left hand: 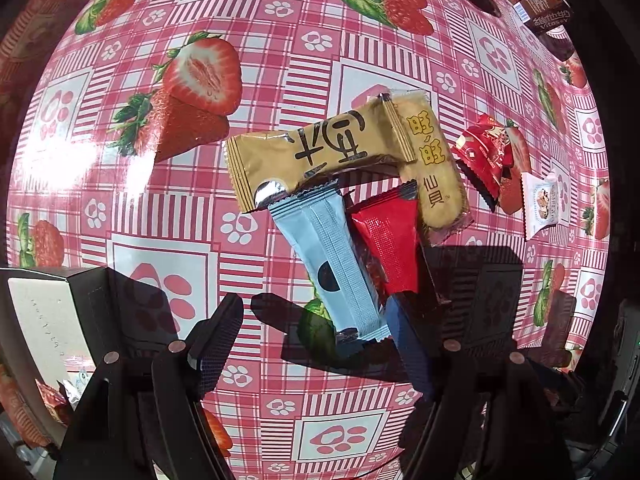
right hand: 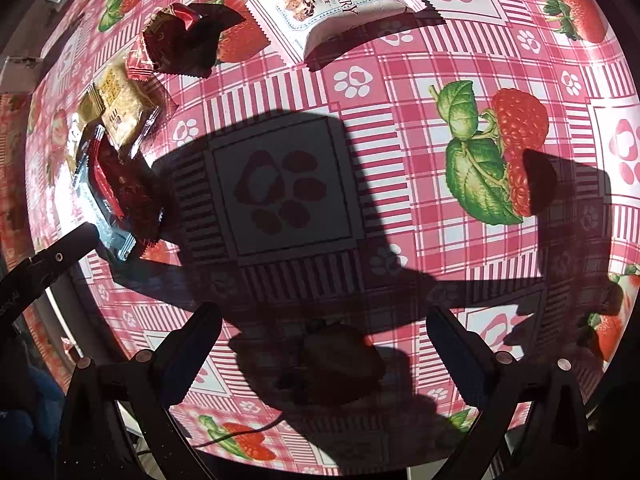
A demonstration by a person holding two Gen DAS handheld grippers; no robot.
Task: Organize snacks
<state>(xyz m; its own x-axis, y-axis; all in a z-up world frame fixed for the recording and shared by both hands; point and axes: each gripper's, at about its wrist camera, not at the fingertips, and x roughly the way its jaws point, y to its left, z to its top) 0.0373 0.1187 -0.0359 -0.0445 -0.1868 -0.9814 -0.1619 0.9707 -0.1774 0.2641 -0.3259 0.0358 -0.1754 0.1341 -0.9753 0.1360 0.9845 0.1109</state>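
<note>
A pile of snack packets lies on the strawberry tablecloth (left hand: 256,80): a gold packet (left hand: 316,156), a yellow rice-cracker packet (left hand: 436,160), a light blue packet (left hand: 332,268) and a red packet (left hand: 388,248). My left gripper (left hand: 316,340) points down over the pile with its jaws open, and the blue packet's near end lies between the fingers, not pinched. My right gripper (right hand: 324,332) hangs open over bare, shadowed tablecloth (right hand: 400,92). In the right wrist view the same pile (right hand: 120,152) sits at the far left.
A small red packet (left hand: 484,152) and a white Crispy Cranberry packet (left hand: 540,204) (right hand: 332,4) lie to the right of the pile. A brown drink carton (left hand: 548,12) stands at the far right. A white and black box (left hand: 52,312) sits at the lower left.
</note>
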